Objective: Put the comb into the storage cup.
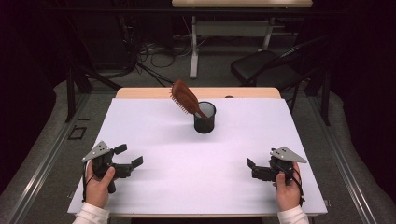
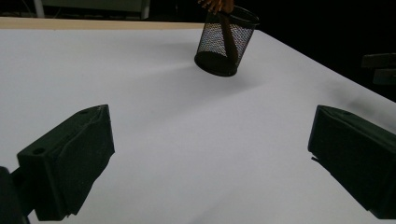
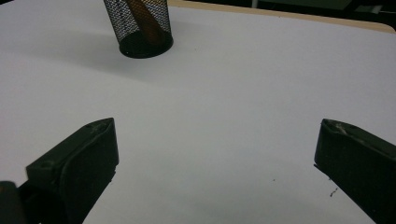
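A black mesh cup (image 1: 205, 117) stands upright at the back middle of the white table (image 1: 196, 158). A brown hairbrush (image 1: 185, 98) leans in it, handle down, its bristled head tilted up and to the left. The cup (image 2: 225, 42) also shows far ahead in the left gripper view, and the cup (image 3: 139, 25) with the brush handle (image 3: 142, 18) inside shows in the right gripper view. My left gripper (image 1: 129, 157) rests near the front left, open and empty. My right gripper (image 1: 251, 164) sits near the front right, open and empty. Both are well short of the cup.
A wooden strip (image 1: 140, 93) edges the table's far side. Beyond it are a folding chair (image 1: 266, 65), a desk leg (image 1: 194, 46) and loose cables (image 1: 154, 53) on the floor. Wide bare white surface lies between the grippers and the cup.
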